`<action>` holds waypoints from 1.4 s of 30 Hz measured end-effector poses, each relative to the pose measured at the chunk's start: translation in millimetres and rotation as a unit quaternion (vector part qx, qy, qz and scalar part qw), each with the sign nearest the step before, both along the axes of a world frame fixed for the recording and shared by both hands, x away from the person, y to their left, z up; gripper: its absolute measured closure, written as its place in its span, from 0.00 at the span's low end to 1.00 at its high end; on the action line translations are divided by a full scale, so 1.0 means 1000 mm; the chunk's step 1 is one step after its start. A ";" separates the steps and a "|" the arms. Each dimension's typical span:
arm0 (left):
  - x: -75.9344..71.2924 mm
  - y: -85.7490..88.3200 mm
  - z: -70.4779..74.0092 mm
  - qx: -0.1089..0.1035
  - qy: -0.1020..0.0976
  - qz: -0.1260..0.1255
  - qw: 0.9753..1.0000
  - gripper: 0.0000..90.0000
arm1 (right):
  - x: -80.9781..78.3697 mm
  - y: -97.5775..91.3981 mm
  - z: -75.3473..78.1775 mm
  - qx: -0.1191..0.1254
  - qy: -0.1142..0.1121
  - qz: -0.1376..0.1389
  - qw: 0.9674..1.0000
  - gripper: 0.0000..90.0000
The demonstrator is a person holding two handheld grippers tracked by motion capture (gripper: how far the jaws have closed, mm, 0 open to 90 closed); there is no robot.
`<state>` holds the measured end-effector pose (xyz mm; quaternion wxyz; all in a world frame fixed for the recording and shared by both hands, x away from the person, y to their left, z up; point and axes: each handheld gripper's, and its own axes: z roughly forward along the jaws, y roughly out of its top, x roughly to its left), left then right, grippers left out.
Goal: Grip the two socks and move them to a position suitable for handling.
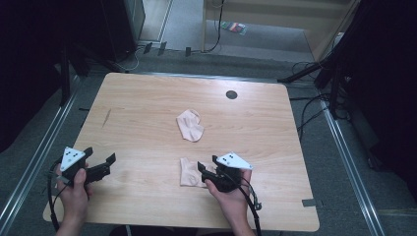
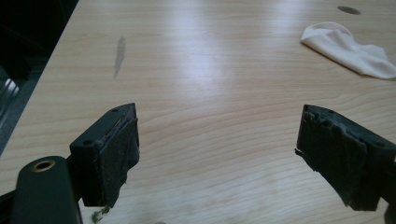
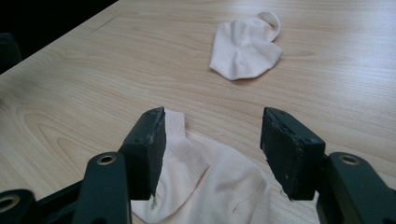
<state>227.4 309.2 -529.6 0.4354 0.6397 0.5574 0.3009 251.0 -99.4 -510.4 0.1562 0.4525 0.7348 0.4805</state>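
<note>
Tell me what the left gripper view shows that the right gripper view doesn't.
Left gripper view alone: the left hand-held gripper, jaws wide apart over bare wood, a grey streak and a dark round hole in the table.
Right gripper view alone: the right hand-held gripper, open above the near sock.
Both: the far sock and the wooden tabletop.

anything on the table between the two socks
No, only bare wood of the table separates the near sock, under the right hand-held gripper, from the far sock; right gripper view and high view both show it.
</note>
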 end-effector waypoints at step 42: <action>0.002 -0.147 -0.008 -0.016 0.022 -0.208 0.978 0.15 | 0.007 -0.006 -0.009 0.002 0.024 -0.016 1.000 0.58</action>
